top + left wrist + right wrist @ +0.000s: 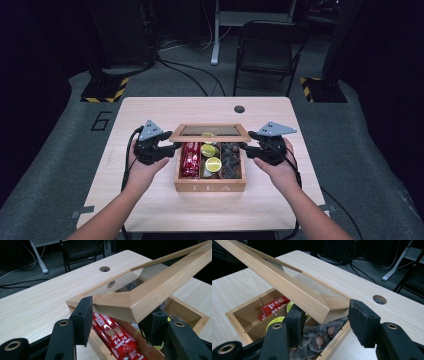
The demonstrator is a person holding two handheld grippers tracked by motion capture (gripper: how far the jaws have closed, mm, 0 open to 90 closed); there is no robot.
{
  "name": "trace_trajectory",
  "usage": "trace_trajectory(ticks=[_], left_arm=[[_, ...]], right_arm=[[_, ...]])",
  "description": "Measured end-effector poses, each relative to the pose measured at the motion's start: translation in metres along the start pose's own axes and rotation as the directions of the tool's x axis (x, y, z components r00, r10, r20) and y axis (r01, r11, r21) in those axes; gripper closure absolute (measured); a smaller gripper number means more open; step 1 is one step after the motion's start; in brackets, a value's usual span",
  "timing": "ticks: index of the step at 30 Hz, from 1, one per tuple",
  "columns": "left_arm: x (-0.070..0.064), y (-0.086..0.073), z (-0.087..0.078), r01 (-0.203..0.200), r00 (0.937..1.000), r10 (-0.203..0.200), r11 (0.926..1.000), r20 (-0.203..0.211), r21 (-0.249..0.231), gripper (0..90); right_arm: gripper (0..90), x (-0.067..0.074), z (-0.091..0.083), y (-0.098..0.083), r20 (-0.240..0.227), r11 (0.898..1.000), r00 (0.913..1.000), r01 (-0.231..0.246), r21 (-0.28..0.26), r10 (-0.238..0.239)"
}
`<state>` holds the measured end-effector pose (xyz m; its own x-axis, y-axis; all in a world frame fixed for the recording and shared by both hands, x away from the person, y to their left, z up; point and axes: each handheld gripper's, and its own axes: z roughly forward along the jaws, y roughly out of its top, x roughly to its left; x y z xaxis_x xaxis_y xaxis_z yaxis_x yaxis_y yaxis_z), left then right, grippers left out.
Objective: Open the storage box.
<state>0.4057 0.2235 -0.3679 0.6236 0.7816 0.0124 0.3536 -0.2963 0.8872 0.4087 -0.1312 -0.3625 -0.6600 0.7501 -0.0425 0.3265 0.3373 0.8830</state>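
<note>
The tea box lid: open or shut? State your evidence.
Partly open. The lid is tilted up off the tea box, a gripper at each front corner, with red sachets and dark tea bags exposed beneath.

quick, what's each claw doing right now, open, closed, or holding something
Left claw: closed on the left front corner of the lid of the tea box, lid partly raised.
Right claw: closed on the lid's right front corner.

The box [210, 186] and its lid [150, 293] are pale, smooth, matt wood; the lid frames a clear glossy pane [120, 282]. The table [150, 112] is light wood-grain, satin. Red sachets [117, 340] at the lid's 6 o'clock look glossy foil. Gripper pads [362, 322] are rough black foam.
</note>
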Motion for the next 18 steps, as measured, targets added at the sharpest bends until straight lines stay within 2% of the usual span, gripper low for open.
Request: trace_trajectory(ticks=[6, 7, 9, 12, 13, 18], left_arm=[[0.003, 0.002, 0.006, -0.006, 0.9997, 0.005, 0.9999, -0.022, -0.009, 49.5], [0.003, 0.003, 0.007, -0.006, 0.9996, 0.006, 0.9999, -0.026, -0.015, 49.9], [0.004, 0.004, 0.007, -0.008, 0.9996, 0.007, 0.9999, -0.028, -0.013, 50.4], [0.005, 0.006, 0.007, -0.012, 0.9994, 0.012, 0.9998, -0.031, -0.014, 51.4], [0.006, 0.007, 0.008, -0.009, 0.9995, 0.008, 0.9998, -0.029, -0.02, 51.4], [0.008, 0.009, 0.009, 0.003, 0.9997, -0.004, 0.9992, -0.025, -0.04, 51.5]], right_arm=[[51.0, -0.006, 0.009, 0.001, 0.028, 1.0, 0.9996, 0.003, 0.02, -0.003], [54.4, -0.008, 0.012, 0.002, 0.03, 1.0, 0.9994, -0.016, 0.019, 0.015], [54.6, -0.009, 0.014, 0.003, 0.03, 0.999, 0.9992, -0.028, 0.023, 0.027], [54.8, -0.011, 0.015, 0.004, 0.034, 1.0, 0.9992, -0.02, 0.02, 0.02], [55.5, -0.011, 0.015, 0.006, 0.041, 1.0, 0.9992, -0.002, 0.019, 0.001], [56.2, -0.011, 0.016, 0.009, 0.054, 1.0, 0.9986, -0.004, 0.011, 0.004]])
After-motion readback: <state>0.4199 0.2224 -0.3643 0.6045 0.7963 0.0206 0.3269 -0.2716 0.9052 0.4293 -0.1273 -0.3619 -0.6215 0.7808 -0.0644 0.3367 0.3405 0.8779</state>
